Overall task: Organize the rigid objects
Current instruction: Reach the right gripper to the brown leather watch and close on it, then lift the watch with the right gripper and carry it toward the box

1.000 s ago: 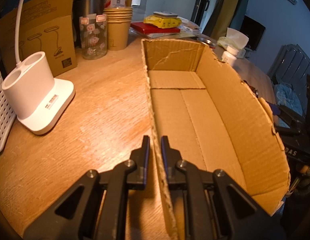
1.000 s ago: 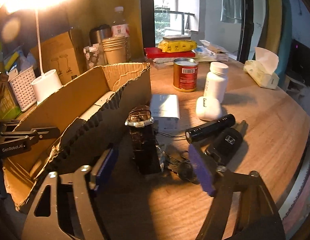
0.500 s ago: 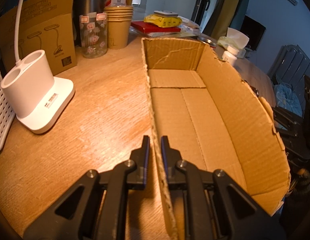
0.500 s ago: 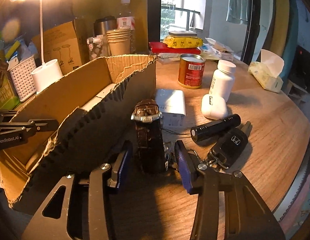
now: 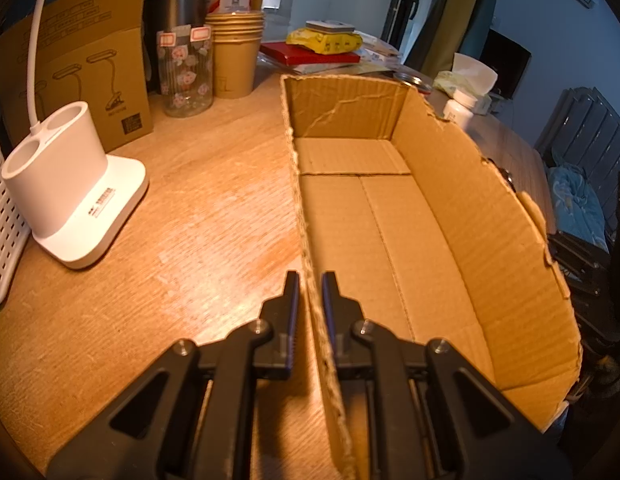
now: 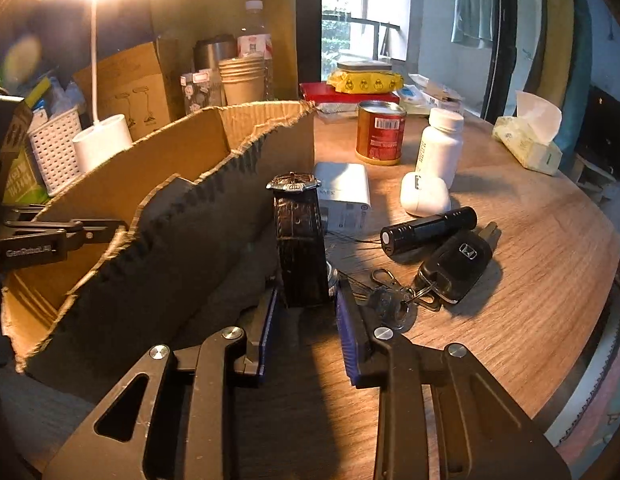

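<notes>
Right gripper (image 6: pixel 305 300) jaws just closed, seemingly gripping the watch (image 6: pixel 299 240).

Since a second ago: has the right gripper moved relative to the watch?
Yes. The right gripper has come forward to the watch, which stands beside the cardboard box, and its jaws have just been closing, now flanking the strap's lower end.

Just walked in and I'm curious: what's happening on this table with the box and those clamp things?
A person is tidying small items into a cardboard box, which has nothing in it yet. The left gripper is pinching the box's near wall to steady it. The right gripper has just been closing its fingers around a wristwatch standing beside the box. A flashlight, car key, pill bottle and can wait on the table.
</notes>
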Demonstrator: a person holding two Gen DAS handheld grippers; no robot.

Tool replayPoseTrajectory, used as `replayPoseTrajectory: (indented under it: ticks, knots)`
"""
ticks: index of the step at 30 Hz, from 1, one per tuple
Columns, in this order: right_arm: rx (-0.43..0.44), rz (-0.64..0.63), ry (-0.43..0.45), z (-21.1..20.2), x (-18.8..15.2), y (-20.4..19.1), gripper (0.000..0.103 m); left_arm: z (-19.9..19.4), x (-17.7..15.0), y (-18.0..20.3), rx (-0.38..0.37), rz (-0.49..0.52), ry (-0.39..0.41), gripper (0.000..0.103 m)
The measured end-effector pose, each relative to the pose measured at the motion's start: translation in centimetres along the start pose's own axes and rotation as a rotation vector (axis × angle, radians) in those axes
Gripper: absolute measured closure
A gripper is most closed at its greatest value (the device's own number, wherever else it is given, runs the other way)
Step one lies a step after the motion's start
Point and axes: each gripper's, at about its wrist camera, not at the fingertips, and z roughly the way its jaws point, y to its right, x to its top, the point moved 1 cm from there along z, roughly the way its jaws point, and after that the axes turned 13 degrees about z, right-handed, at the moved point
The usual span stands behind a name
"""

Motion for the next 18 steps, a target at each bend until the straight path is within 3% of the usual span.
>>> replayPoseTrajectory:
  ticks: [9, 15, 16, 18]
  knots:
    - [0.004, 0.035, 0.092, -3.1, 0.9, 0.1, 0.075, 0.0, 0.0, 0.1, 0.001, 0.000, 0.000, 0.091]
    - [0.001, 0.037, 0.100, -4.1, 1.2, 0.1, 0.075, 0.0, 0.0, 0.0, 0.001, 0.001, 0.000, 0.091]
    - [-0.004, 0.034, 0.098, -4.2, 1.2, 0.0, 0.079, 0.0, 0.0, 0.0, 0.001, 0.001, 0.000, 0.091]
    - [-0.016, 0.028, 0.089, -4.2, 1.1, 0.0, 0.100, 0.0, 0.0, 0.0, 0.001, 0.001, 0.000, 0.091]
